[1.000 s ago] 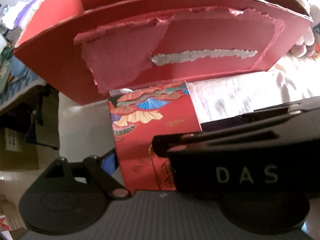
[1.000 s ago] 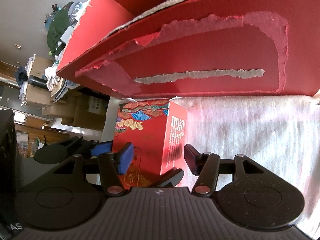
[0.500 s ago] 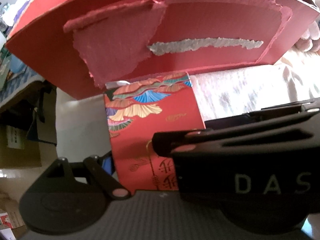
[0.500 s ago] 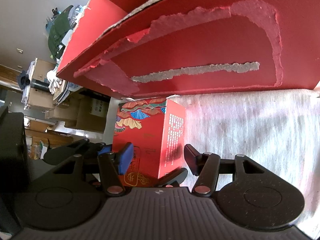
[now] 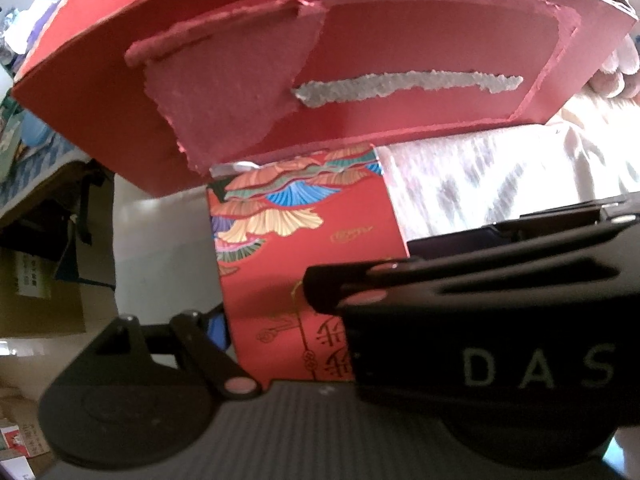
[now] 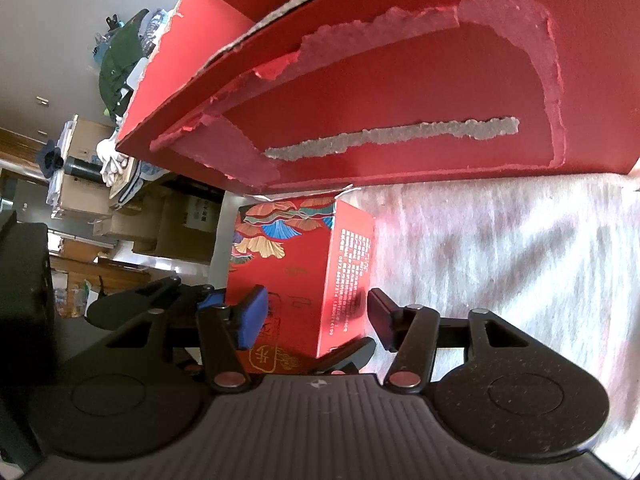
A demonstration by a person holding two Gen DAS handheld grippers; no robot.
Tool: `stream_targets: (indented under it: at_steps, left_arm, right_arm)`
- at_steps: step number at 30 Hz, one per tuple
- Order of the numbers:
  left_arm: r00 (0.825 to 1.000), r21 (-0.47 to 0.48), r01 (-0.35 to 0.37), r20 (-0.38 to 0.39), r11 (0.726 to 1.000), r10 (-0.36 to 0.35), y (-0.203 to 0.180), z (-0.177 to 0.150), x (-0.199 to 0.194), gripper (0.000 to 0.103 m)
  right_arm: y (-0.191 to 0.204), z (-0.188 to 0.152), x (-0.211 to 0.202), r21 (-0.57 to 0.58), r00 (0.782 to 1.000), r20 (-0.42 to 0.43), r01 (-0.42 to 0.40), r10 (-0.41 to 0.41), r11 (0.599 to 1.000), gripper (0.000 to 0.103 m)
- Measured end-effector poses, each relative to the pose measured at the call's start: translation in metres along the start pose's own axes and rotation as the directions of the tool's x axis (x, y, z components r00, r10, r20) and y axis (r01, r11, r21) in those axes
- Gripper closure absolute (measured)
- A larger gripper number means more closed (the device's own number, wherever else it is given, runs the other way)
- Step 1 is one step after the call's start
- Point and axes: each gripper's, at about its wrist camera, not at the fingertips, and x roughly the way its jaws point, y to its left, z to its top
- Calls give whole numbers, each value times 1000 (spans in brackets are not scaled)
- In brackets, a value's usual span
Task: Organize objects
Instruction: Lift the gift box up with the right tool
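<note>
Here, a small red carton [image 5: 308, 264] printed with fan-shaped patterns stands on a white cloth [image 6: 500, 264], its far top edge tucked just under the near wall of a large red cardboard box [image 6: 400, 80]. That wall has torn outer paper and a grey glue strip running across it.

In the right wrist view the right gripper [image 6: 316, 316] straddles the carton – its blue-padded left finger [image 6: 252, 316] lies against the patterned face, while the right finger stands just off the face with the small print, so the claw is spread, not pinching.

From the left wrist view only the left finger of the left gripper [image 5: 218, 330] shows, beside the carton's left edge; the right gripper's black body [image 5: 500, 320], marked "DAS", hides the other finger – whether this claw grips cannot be told. Brown cartons [image 6: 180, 220] stand beyond the table edge on the left.
</note>
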Motion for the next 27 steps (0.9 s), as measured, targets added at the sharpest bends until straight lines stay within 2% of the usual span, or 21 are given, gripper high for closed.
stream_targets:
  at_steps: [12, 19, 27]
  left_arm:
    - [1000, 37, 12, -8, 999, -11, -11, -5, -15, 15]
    - [999, 70, 34, -12, 997, -33, -22, -4, -25, 15]
    - [998, 176, 55, -1, 983, -55, -52, 0, -40, 15]
  right_arm:
    - [-2, -3, -16, -2, 999, 38, 4, -4, 1000, 51]
    - [-8, -9, -32, 7, 996, 77, 34, -34, 999, 51]
    - [-24, -16, -57, 70, 988, 144, 52, -62, 996, 51]
